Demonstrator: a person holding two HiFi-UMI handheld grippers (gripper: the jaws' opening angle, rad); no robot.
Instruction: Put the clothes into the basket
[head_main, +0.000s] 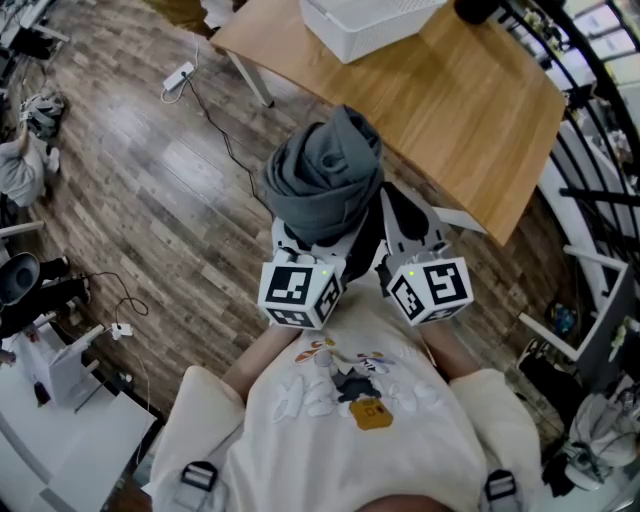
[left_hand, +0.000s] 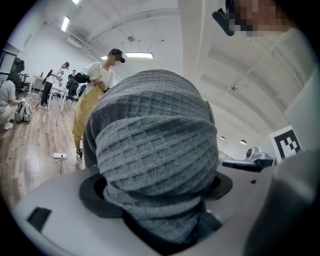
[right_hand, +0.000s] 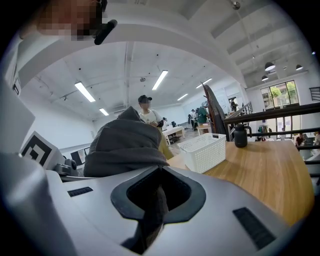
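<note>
Lighting is bright, even and diffuse, from ceiling strip lights (right_hand: 85, 92) and a window (right_hand: 281, 94) seen in the right gripper view. In the head view the wooden worktop (head_main: 470, 110) and the floor (head_main: 150, 190) carry a soft sheen, with faint shadows and no harsh glare. Both gripper views are fisheye, with black vignetted corners and straight lines bowing toward the edges. The grey garment (left_hand: 155, 150) sits close to the lens in the left gripper view, its knit slightly soft, and the pale foreground beneath it is blurred.

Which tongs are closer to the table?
Right. The right tongs sit at the near edge of the table; the left tongs, also gripping the clothes, are over the floor.
</note>
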